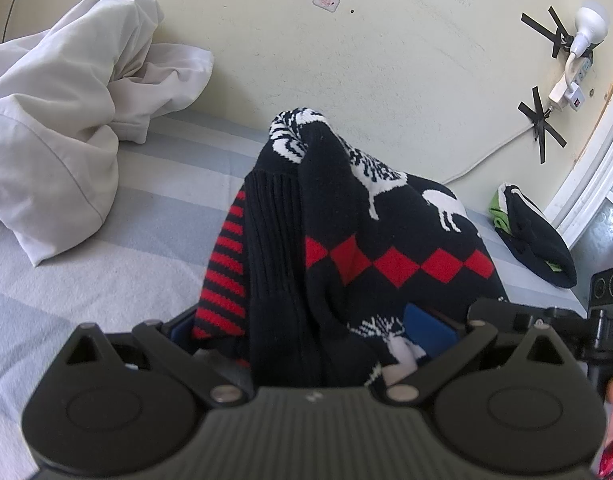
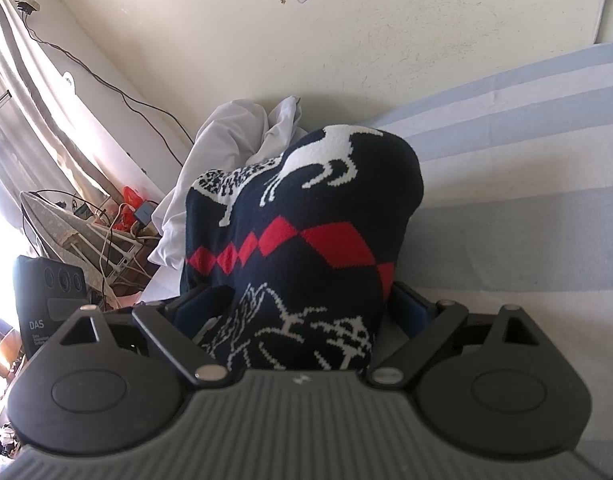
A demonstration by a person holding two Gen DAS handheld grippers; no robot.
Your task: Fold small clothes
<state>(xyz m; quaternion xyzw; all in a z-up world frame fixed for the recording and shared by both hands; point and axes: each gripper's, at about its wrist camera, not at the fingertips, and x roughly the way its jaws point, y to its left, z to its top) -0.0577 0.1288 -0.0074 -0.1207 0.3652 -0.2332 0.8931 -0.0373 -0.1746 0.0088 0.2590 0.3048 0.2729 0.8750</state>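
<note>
A small dark navy knit sweater (image 1: pixel 346 232) with white animals, a row of red diamonds and a red-striped edge fills the middle of the left wrist view. It hangs bunched over my left gripper (image 1: pixel 306 340), which is shut on its fabric; the fingertips are hidden by the cloth. The same sweater (image 2: pixel 306 224) fills the right wrist view, draped over my right gripper (image 2: pixel 302 320), which is shut on it too. The sweater is held above the blue-and-white striped bed sheet (image 1: pixel 106 280).
A crumpled white garment (image 1: pixel 66 120) lies on the bed at the left, against the wall. A folded dark and green garment (image 1: pixel 534 240) lies at the right. An ironing board (image 2: pixel 66 228) with cables stands beside the bed. The right gripper's body (image 1: pixel 610 312) shows close by.
</note>
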